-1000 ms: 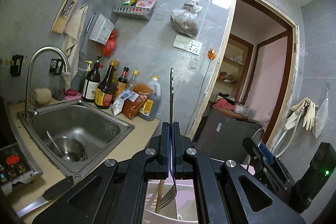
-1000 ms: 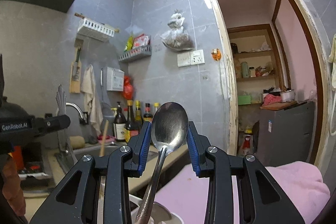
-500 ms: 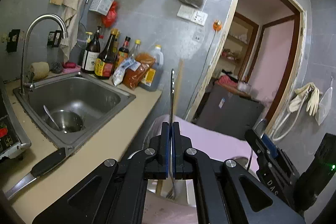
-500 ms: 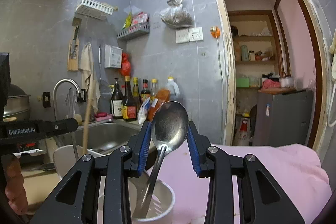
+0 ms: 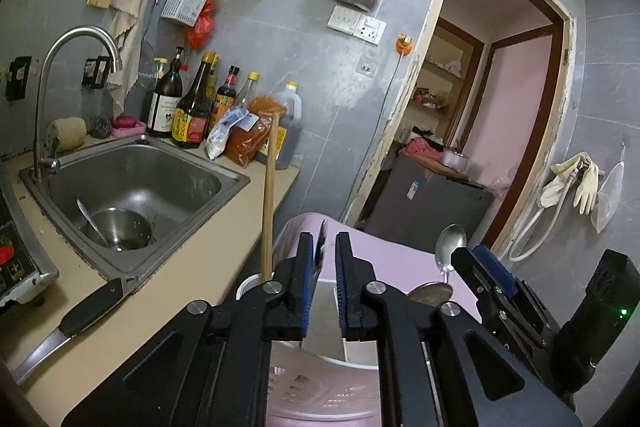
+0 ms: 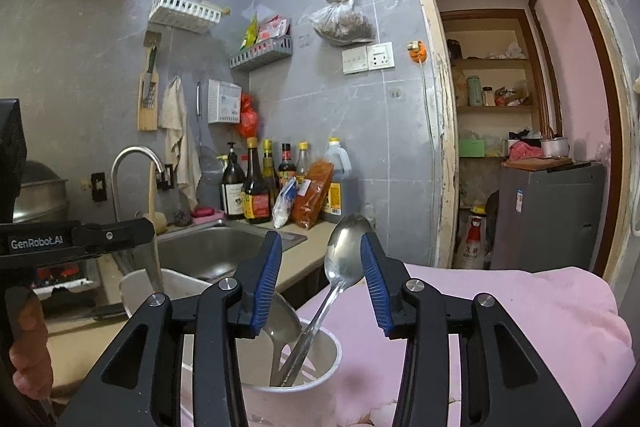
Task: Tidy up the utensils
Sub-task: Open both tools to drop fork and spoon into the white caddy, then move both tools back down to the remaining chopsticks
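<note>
My right gripper point(image 6: 320, 269) is open around a steel spoon point(image 6: 344, 255) that stands handle-down in a white round cup point(image 6: 328, 367), next to a second, larger spoon point(image 6: 282, 323); the spoon leans against the right pad. My left gripper point(image 5: 322, 279) is open a little. The fork's handle tip point(image 5: 321, 245) shows between its pads, apart from them, over a white square holder point(image 5: 328, 323) in a pink basket point(image 5: 312, 391). A wooden chopstick point(image 5: 267, 195) stands in a cup just left of it. The spoon point(image 5: 450, 247) and right gripper also show in the left wrist view.
A steel sink point(image 5: 132, 187) with a bowl and ladle lies to the left, with a tap point(image 5: 60, 67) and sauce bottles point(image 5: 192, 107) behind it. A black-handled knife point(image 5: 80, 315) lies on the beige counter. A pink cloth point(image 6: 520, 307) covers the surface to the right.
Both grippers lowered and opened. The fork dropped into the square holder from the left gripper. The spoon dropped into the round cup from the right gripper.
</note>
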Motion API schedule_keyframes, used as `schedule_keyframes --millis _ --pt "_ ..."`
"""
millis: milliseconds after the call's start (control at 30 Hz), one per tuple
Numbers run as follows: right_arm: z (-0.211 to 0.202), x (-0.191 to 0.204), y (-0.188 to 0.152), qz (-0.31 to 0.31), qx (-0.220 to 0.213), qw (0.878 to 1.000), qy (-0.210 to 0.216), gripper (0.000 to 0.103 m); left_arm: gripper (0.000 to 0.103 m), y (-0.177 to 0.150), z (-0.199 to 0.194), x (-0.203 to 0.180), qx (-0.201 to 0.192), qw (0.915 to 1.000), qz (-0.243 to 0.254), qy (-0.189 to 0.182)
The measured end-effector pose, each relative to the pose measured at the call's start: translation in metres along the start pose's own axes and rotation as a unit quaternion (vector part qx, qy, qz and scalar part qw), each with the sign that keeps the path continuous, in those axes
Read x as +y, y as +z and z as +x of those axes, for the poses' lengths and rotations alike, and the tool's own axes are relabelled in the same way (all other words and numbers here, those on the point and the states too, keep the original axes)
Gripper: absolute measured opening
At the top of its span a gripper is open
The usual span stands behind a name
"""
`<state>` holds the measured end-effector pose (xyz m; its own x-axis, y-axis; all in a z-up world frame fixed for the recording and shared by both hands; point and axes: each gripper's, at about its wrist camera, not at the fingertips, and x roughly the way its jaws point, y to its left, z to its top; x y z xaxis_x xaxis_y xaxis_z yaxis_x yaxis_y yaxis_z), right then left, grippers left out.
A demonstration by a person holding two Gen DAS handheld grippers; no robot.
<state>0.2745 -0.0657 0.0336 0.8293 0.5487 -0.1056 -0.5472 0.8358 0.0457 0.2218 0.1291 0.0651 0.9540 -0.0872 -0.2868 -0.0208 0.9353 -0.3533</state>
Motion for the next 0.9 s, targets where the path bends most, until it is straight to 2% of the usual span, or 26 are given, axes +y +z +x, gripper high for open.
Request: schedule_keyframes --millis 167,233,367,533,633,800,900 --pt "-0.014 -0.007 0.01 0.015 -0.033 0.999 -0.009 0.053 0.024 0.006 -0.008 -0.006 -0.013 0.9999 0.0 -0.01" --pt "-0.02 -0.01 0.015 0.018 -0.043 0.999 -0.015 0.055 0.029 0.008 -0.011 -0.01 -0.019 0.9997 0.002 -0.014" --pt "-0.037 -0.019 0.027 0.027 -0.069 0.997 -0.032 0.073 0.04 0.012 -0.017 -0.021 -0.032 0.9992 0.01 -0.023" --pt "-0.059 -0.032 0.039 0.031 -0.092 0.994 -0.055 0.083 0.055 0.014 -0.022 -0.036 -0.044 0.9983 0.016 -0.036" --pt "-0.071 -0.041 0.045 0.031 -0.093 0.993 -0.069 0.088 0.066 0.014 -0.024 -0.048 -0.048 0.9976 0.024 -0.043" --pt "-0.092 -0.057 0.046 0.027 -0.087 0.992 -0.088 0.101 0.091 0.009 -0.029 -0.068 -0.059 0.9961 0.04 -0.052" --pt "-0.107 -0.065 0.044 0.017 -0.081 0.991 -0.104 0.103 0.095 0.003 -0.028 -0.079 -0.06 0.9954 0.047 -0.058"
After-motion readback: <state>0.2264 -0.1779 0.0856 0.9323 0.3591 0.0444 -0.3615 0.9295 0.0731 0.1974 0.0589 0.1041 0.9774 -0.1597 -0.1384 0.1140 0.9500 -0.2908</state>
